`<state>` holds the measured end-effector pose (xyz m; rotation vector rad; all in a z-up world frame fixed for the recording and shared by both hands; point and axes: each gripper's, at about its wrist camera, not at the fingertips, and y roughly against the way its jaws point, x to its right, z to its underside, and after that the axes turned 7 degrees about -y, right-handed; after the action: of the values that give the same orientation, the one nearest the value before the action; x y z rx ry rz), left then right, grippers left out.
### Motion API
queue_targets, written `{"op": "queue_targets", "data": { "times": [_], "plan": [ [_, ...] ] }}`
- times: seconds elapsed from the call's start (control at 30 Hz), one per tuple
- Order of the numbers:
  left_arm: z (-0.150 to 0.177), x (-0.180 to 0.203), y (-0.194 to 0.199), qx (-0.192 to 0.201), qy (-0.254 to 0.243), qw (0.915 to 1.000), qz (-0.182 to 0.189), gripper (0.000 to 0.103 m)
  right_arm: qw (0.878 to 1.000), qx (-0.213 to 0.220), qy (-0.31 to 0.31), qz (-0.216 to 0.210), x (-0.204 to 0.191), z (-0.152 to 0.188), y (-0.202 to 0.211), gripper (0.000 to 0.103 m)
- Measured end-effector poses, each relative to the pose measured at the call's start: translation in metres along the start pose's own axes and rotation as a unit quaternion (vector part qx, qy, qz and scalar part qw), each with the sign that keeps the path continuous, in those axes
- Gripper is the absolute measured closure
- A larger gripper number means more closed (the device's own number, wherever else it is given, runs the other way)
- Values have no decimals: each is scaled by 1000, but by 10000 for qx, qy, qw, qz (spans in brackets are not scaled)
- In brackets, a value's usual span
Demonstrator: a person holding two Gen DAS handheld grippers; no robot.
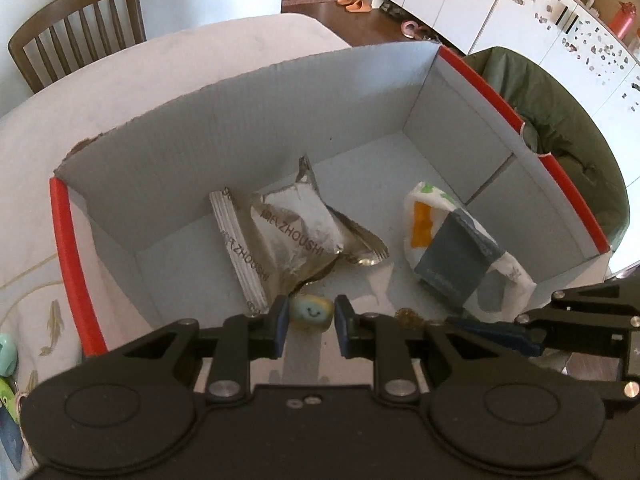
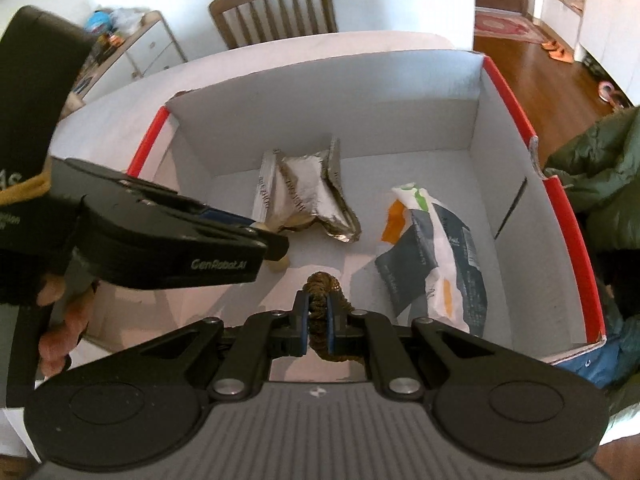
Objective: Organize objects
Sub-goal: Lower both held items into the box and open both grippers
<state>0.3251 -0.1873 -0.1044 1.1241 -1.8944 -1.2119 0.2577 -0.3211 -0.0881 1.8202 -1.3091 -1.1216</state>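
A white cardboard box (image 1: 248, 128) with red rims lies open under both grippers. On its floor are a crumpled silver foil packet (image 1: 292, 232) and a white, grey and orange packet (image 1: 452, 256). My left gripper (image 1: 311, 322) hangs just over the floor at the box's near side, shut on a small pale toy with a smiling face (image 1: 312, 312). In the right wrist view the left gripper (image 2: 276, 248) comes in from the left, a cream bit of the toy (image 2: 278, 266) showing below its tip. My right gripper (image 2: 318, 308) is shut on a brown glittery ring (image 2: 322, 282), inside the box.
The box rests on a table with a pale cloth (image 1: 36, 152). A wooden chair (image 1: 76, 28) stands at the far side. A green jacket (image 1: 560, 120) lies against the box's right wall. Small toys (image 1: 6, 356) sit on the cloth left of the box.
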Motion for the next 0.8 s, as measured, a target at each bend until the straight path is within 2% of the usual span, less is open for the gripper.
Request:
{"op": "queue_targets", "data": {
  "times": [0.13,0.3,0.43,0.7,0.8],
  "plan": [
    [6,-2,-2,-132,63,9999,-5,78,9999,25,69,68,-2,1,1,94],
    [10,-2,4,-78,101,9999,-8,74,9999,128,22,-20,0,2,9,93],
    [12,-2,15,75,124,9999,41,66,9997,239,-82,-55,3,3,19,90],
    [22,-1,43,441,134,9988,178,60,9983,547,-133,-135,2,6,47,80],
    [27,-1,56,610,168,9978,182,53,9977,640,-168,-159,0,8,56,78]
  ]
}}
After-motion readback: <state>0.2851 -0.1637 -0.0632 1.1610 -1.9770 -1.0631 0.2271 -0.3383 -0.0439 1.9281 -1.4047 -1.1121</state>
